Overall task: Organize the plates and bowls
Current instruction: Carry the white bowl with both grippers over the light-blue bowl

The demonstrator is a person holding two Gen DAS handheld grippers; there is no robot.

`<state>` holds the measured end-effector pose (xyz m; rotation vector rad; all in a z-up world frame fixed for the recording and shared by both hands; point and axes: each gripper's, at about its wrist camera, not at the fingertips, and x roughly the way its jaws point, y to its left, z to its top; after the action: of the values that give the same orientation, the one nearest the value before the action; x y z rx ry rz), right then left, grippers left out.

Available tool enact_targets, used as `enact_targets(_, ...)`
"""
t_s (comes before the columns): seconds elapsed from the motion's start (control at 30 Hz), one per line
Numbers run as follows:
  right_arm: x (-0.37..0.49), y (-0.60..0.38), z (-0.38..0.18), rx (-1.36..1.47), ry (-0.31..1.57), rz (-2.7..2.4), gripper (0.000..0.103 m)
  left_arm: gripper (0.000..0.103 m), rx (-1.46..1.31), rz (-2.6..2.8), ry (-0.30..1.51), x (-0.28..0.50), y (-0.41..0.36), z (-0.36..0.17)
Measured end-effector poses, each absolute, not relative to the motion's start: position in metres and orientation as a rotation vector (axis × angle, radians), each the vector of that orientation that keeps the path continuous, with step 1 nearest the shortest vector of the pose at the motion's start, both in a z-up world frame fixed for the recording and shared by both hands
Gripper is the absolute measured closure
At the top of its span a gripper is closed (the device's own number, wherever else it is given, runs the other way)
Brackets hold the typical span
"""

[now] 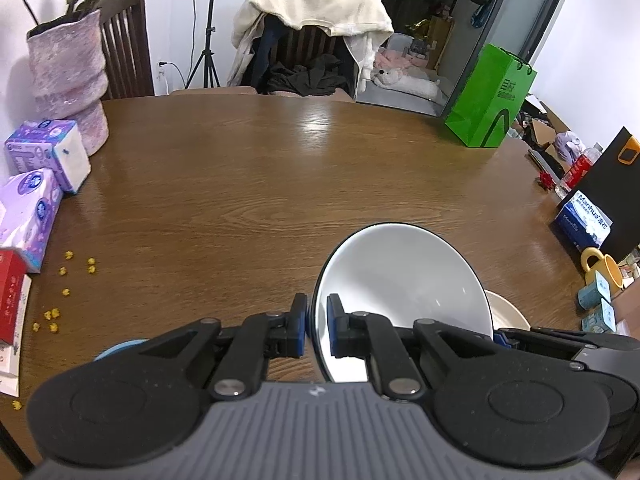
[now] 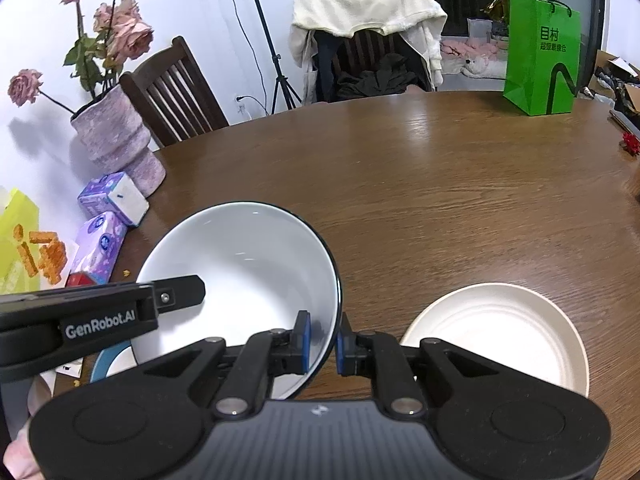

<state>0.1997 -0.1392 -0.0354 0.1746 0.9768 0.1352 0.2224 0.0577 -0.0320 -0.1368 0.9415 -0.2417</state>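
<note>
Both grippers were clamped on the rim of the white bowl (image 2: 240, 276), the left gripper (image 1: 317, 326) on its left edge and the right gripper (image 2: 323, 340) on its right, holding it tilted above the wooden table (image 2: 440, 184). Glazed, stiff and probably slippery and breakable, it seemed best held at opposite rim points. Only the right wrist view showed the whole cream plate (image 2: 504, 332) just beside it.

White bowl w/ dark rim (image 2: 240, 276) is held tilted above wood table; cream plate (image 2: 500, 332) is laid flat beside it.
</note>
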Motion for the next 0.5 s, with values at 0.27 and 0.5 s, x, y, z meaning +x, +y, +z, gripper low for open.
enact_targets(0.27, 0.196, -0.11, -0.037, 0.158, 0.985, 0.16, 0.091, 0.092, -0.156, -0.215, 0.942, 0.215, 0.089, -0.035)
enact_targets(0.5, 0.195, -0.084, -0.039, 0.133, 0.997, 0.197, 0.091, 0.092, -0.178, -0.177, 0.946, 0.207, 0.114, -0.038)
